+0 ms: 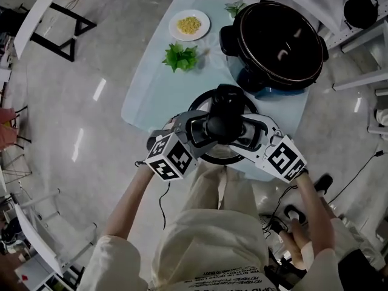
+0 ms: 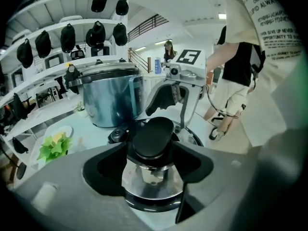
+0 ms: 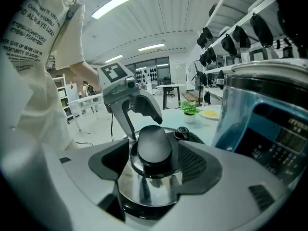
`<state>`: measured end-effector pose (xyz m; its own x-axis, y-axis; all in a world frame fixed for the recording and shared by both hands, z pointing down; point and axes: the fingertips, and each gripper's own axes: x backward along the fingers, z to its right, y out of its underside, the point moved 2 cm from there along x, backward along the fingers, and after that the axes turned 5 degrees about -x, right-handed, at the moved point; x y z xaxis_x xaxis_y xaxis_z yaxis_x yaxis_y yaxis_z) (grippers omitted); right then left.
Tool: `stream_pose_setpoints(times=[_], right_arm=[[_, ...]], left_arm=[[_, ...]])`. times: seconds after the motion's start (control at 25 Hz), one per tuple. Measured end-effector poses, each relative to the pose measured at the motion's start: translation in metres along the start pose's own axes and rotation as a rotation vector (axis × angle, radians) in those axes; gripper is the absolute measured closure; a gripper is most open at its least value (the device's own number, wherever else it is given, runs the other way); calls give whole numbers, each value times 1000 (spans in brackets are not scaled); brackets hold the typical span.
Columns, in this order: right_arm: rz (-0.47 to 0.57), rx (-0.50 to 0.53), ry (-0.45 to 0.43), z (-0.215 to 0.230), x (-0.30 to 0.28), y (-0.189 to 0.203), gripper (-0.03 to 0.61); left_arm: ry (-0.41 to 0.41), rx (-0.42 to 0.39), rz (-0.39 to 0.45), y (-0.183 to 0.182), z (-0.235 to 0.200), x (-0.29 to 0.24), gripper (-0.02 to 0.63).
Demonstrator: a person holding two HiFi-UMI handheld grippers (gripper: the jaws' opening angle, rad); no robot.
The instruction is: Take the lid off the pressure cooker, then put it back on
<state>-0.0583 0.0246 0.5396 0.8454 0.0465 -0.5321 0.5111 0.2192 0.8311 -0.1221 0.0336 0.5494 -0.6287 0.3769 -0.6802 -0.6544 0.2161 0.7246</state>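
So the round shiny metal lid is off the pot and down at the near edge of the pale blue rounded table, right in front of the person. It looks like it's sitting on the tabletop, but I can't swear it's fully resting. Both tools come at it from opposite sides and meet over its chunky black knob. The left gripper comes in from the left, with its marker cube nearest the camera. In its own view the two dark pads hug the knob on both sides, tight against it as far as I can see, so I'd call that a grip on the lid. The right gripper comes in from the other side. Its jaws are spread wide with the same knob sitting between them, and the pads look like they're just cradling it rather than squeezing. There's also a small black valve-looking bit on the far part of the lid. The big pressure cooker, with a silvery-blue body and a black inside, stands open on the far right of the table, just beyond the lid and not touching it. Further back on the left there's a white round plate with a pile of yellow stuff on it, and a bunch of green leaves lies between that plate and the lid.
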Motion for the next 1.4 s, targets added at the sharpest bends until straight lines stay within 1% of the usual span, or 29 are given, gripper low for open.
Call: stream_pose_setpoints(times=[0.12, 0.24, 0.6, 0.8, 0.92, 1.16, 1.24, 1.32, 1.4], right_arm=[[-18, -2, 4, 1, -6, 6, 278], [-37, 8, -3, 3, -12, 10, 278], [-75, 17, -24, 6, -27, 16, 278], [-88, 35, -45, 6, -30, 19, 279], [-89, 40, -55, 6, -31, 19, 279], [-67, 42, -60, 6, -31, 19, 281], [-73, 52, -71, 5, -32, 19, 282], [-88, 68, -89, 4, -33, 19, 301], [-99, 77, -100, 4, -33, 19, 301]], left_arm=[[69, -53, -29, 4, 1, -12, 327], [107, -92, -39, 5, 0, -18, 327], [183, -138, -26, -1, 4, -27, 328], [262, -181, -44, -3, 5, -33, 328], [290, -187, -36, -3, 6, -34, 328], [315, -174, -14, -2, 6, -35, 328], [315, -168, -19, -2, 6, -35, 328], [312, -165, -30, -2, 6, -36, 328], [309, -163, -42, -2, 6, -36, 328]])
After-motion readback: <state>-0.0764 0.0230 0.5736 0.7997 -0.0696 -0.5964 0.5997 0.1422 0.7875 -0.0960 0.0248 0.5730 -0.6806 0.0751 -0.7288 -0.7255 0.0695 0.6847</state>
